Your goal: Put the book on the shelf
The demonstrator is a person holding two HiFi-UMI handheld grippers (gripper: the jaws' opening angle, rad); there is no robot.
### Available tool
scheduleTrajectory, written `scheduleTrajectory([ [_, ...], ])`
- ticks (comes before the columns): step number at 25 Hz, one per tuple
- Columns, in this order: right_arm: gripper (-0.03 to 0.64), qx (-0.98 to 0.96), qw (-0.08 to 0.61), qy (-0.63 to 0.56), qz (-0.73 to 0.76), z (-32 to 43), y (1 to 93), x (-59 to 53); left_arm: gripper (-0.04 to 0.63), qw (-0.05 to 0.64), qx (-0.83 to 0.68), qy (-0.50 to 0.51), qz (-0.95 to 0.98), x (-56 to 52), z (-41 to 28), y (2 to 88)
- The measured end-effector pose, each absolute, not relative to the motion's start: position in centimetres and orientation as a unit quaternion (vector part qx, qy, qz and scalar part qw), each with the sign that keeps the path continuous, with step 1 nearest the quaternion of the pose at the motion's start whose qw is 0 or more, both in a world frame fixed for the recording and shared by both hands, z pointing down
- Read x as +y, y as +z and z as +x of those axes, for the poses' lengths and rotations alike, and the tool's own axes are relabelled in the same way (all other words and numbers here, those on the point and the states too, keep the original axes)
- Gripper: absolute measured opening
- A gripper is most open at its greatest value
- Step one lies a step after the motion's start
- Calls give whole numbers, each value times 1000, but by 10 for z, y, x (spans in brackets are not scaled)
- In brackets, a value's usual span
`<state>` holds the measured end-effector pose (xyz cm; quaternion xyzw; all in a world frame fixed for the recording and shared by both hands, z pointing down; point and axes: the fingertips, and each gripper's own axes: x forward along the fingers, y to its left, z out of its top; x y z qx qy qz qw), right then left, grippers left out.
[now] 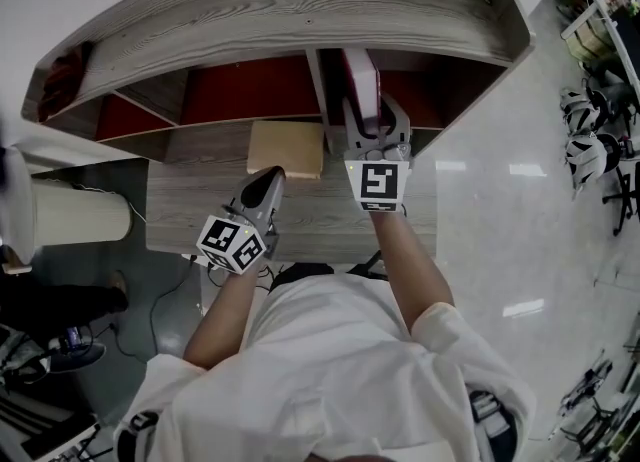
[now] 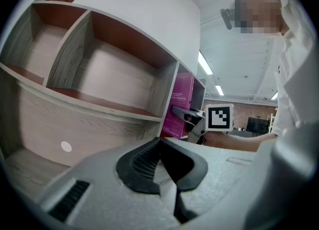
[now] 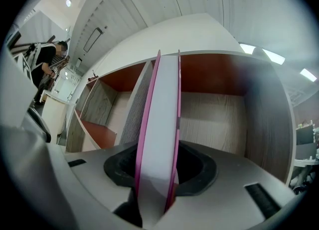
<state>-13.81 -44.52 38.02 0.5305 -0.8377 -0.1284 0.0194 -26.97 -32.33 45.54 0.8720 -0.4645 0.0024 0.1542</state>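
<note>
Shelf [image 1: 300,10]: grey wood-grain unit with red-brown interior, open compartments, standing at the back of the desk [image 1: 190,225].

Tan flat object [image 1: 287,148]: lying on the desk against the shelf's foot.

Book [image 3: 158,124]: pink covers, white page edges, upright, spine away from the camera. It is partly inside the right-hand compartment, just beside the divider (contact with the compartment floor cannot be confirmed).

Right gripper [image 3: 158,172]: clamped on the book's near edge, one pad on each cover.

Left gripper [image 2: 160,147]: jaw tips together, nothing between them, held over the desk near the tan flat object.
</note>
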Motion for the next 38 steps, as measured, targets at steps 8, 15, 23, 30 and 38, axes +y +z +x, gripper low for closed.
scheduleTrajectory([
  [8, 166, -845, 43, -144, 514, -149, 385, -441, 9, 158, -464, -2, 872, -318, -269, 457],
  [15, 190, -850, 67, -160, 497, -156, 390, -435, 9, 163, -462, -5, 872, -315, -266, 459],
  [23, 227, -858, 96, -184, 470, -162, 391, -428, 9, 168, -458, -9, 873, -312, -261, 461],
  [30, 245, -861, 109, -205, 454, -166, 393, -421, 9, 171, -458, -14, 872, -309, -259, 462],
  [38, 253, -867, 107, -201, 443, -167, 394, -420, 9, 174, -458, -17, 871, -309, -259, 464],
])
